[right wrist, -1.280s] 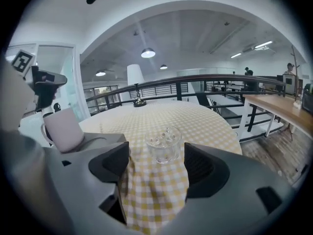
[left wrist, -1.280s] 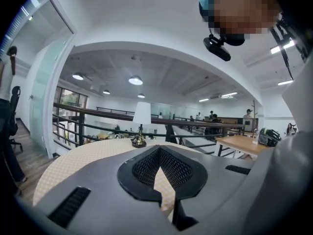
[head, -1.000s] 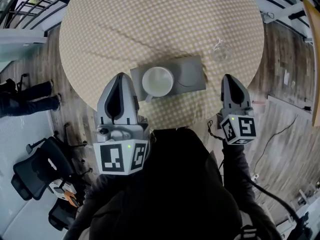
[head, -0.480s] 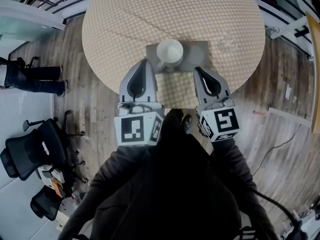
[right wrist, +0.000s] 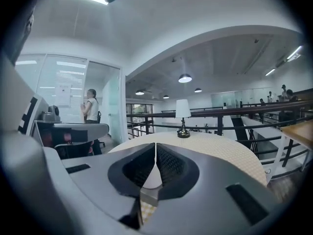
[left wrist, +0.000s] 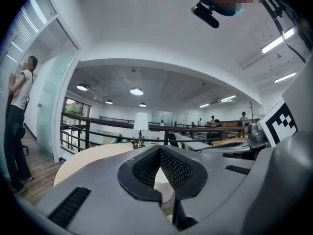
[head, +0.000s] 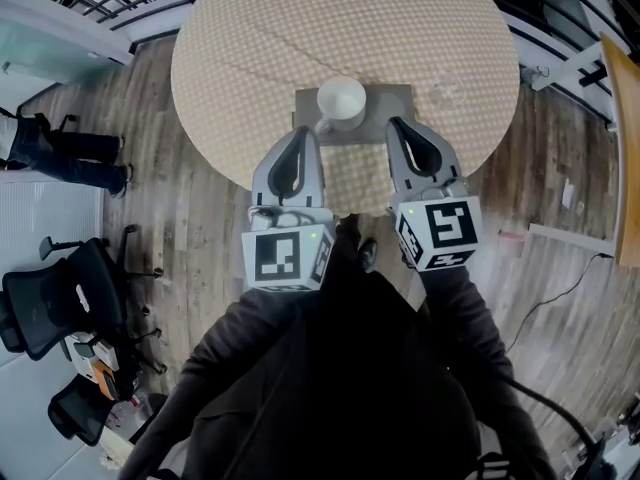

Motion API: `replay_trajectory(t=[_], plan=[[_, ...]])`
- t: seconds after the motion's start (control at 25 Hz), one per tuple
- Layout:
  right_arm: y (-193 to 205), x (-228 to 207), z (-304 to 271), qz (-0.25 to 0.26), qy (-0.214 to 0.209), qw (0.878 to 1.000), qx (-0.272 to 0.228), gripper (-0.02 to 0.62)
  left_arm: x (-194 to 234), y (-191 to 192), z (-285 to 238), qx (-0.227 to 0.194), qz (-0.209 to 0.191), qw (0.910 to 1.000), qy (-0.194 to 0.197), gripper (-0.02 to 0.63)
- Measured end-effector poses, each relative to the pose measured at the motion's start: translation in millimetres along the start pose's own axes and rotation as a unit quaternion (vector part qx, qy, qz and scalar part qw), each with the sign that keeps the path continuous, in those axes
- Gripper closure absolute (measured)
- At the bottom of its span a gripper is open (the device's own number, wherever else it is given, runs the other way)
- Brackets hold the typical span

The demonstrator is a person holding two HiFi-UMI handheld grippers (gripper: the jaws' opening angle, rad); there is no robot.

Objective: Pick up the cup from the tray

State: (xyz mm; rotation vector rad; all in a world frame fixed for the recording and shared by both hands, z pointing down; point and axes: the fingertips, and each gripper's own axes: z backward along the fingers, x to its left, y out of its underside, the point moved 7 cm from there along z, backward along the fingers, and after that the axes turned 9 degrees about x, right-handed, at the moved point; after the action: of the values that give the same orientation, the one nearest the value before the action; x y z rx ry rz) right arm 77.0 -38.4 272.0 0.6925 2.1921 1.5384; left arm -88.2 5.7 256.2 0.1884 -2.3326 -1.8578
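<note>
A white cup stands upright on the left part of a grey tray, near the front edge of a round table with a checked cloth. My left gripper is shut and empty; its tip is at the tray's front left corner, just short of the cup. My right gripper, also shut and empty, has its tip over the tray's front right part, to the right of the cup. In the left gripper view the cup shows as a white patch behind the shut left gripper. The right gripper points level across the table.
A clear glass stands on the table right of the tray. A small lamp is at the far side. A person stands on the floor at the left, with office chairs behind. A railing runs beyond the table.
Both grippers have come forward and inward, to either side of the cup at the tray's front edge. The right gripper also rose. The head view has shifted, so the table sits higher in the picture.
</note>
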Motion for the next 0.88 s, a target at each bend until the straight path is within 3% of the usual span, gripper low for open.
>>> replay_trajectory(t=[0.36, 0.88], plan=[[-2.3, 5.1, -0.2, 0.007, -0.01, 1.0, -0.004, 0.58, -4.1, 2.2, -3.4, 0.005, 0.015, 0.9998, 0.015, 0.604], [1.7, 3.2, -5.5, 0.007, -0.024, 1.0, -0.004, 0.58, -4.4, 5.9, -6.7, 0.018, 0.017, 0.9997, 0.004, 0.604]])
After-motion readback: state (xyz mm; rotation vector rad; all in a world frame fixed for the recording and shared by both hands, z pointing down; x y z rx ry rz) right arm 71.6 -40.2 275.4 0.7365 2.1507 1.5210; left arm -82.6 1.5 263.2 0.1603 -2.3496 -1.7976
